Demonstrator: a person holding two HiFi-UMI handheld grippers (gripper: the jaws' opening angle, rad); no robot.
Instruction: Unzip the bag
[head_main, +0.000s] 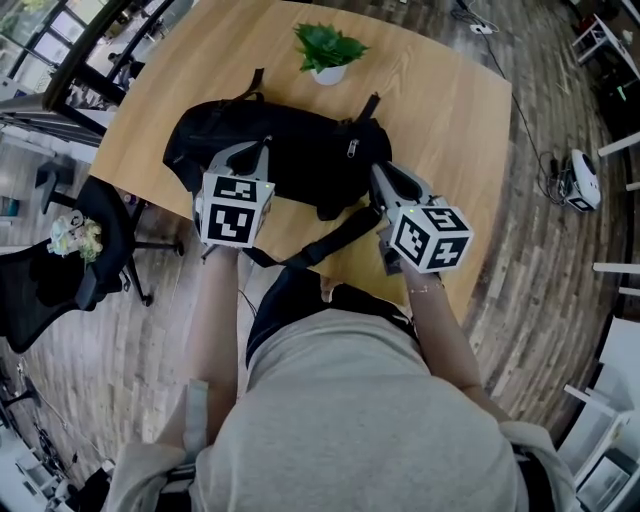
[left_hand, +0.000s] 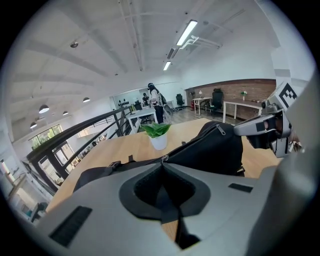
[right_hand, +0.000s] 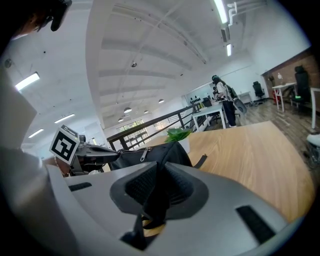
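Observation:
A black bag (head_main: 300, 150) lies on the round wooden table (head_main: 440, 90). My left gripper (head_main: 262, 152) is at the bag's near left side. In the left gripper view its jaws (left_hand: 162, 164) are shut, with a small metal zipper pull (left_hand: 163, 159) pinched at their tips. My right gripper (head_main: 378, 178) is at the bag's near right end. Its jaws (right_hand: 159, 167) are shut on a fold of the bag's black fabric (right_hand: 150, 200). A second zipper pull (head_main: 352, 148) hangs on the bag's front pocket.
A small potted plant (head_main: 328, 50) stands on the table behind the bag. A bag strap (head_main: 325, 243) trails over the near table edge toward the person. A black office chair (head_main: 70, 260) stands at the left on the wooden floor.

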